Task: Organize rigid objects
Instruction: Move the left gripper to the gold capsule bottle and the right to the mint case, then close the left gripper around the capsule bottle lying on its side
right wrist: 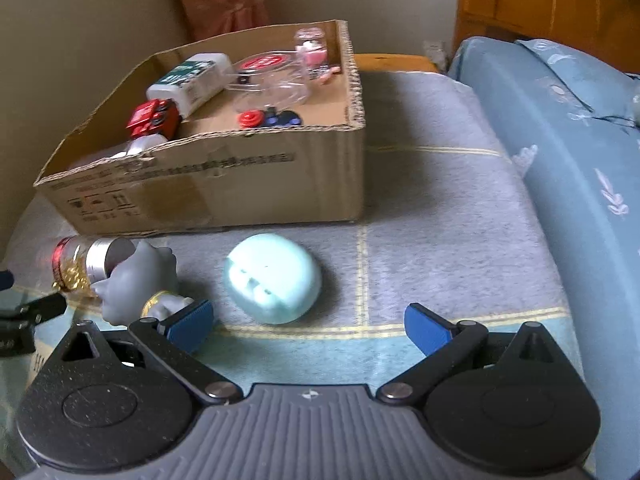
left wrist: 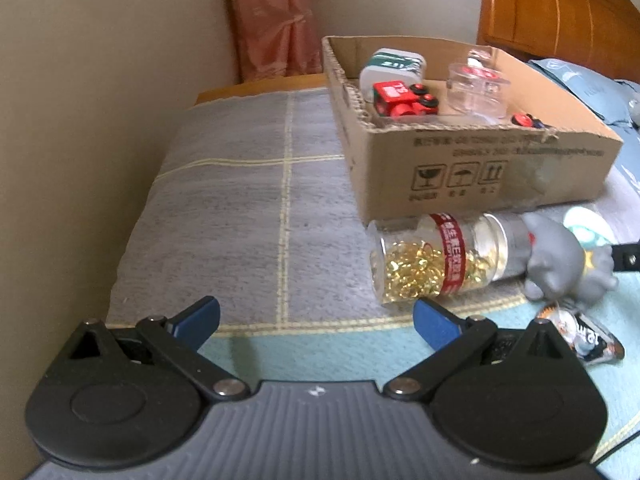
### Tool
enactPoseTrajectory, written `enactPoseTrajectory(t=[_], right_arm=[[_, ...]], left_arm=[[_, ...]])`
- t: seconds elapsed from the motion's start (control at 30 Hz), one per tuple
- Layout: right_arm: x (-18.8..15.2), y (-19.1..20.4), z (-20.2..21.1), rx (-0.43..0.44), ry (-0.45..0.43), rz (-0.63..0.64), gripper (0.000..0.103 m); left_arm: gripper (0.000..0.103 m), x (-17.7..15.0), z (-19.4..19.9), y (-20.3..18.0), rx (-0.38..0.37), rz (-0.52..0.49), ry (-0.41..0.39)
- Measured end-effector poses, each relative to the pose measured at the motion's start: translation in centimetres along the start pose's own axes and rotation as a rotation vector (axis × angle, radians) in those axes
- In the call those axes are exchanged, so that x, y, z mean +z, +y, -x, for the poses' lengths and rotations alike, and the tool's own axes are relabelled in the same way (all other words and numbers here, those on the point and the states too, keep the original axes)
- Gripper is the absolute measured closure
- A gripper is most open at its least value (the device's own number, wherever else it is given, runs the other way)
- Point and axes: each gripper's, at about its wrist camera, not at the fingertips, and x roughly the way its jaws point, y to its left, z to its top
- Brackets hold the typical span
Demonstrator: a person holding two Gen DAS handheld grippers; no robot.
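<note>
Toys and small containers lie on a grey checked blanket, some already inside the cardboard box, where a red toy truck sits against a white-and-green case and a clear plastic tub. Left gripper hangs with its blue pads spread wide and nothing between them; a jar of gold beads lies on its side at about one o'clock from it, just past the right pad, touching a grey figurine. Right gripper is likewise splayed and empty, with a pale mint rounded case at eleven o'clock, close ahead; its surface detail is too blurred to read. A blue pillow lies at two o'clock.
</note>
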Motion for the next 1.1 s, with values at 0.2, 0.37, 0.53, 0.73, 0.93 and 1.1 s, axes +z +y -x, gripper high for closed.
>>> enactPoseTrajectory(t=[0.2,0.37,0.53,0.73,0.93,1.1], right_arm=[[0.9,-0.9,-0.8,0.023,-0.014,0.004,0.0],[2.2,-0.8,-2.2,0.05,-0.02,0.033,0.0],[2.4,-1.5,-2.4,0.058,-0.015,0.069,0.0],[1.8,-3.4,-1.5,0.026,-0.027,0.059,0.0],[0.2,-2.3,-0.8,-0.008,-0.058,0.189,0.0],[-0.8,-1.7,-1.2,-0.012,-0.08,0.247,0.0]], left_arm=[[0.001,0.2,-0.1,-0.3,-0.024,-0.009,0.005],[0.001,0.4,-0.2,-0.9,-0.054,-0.02,0.004],[0.001,0.6,-0.2,-1.1,-0.066,-0.022,0.006],[0.001,0.8,-0.7,-0.7,0.01,-0.008,0.023],[0.001,1.0,0.5,-0.9,-0.085,-0.001,0.008],[0.001,1.7,1.5,-2.7,-0.143,-0.048,-0.035]])
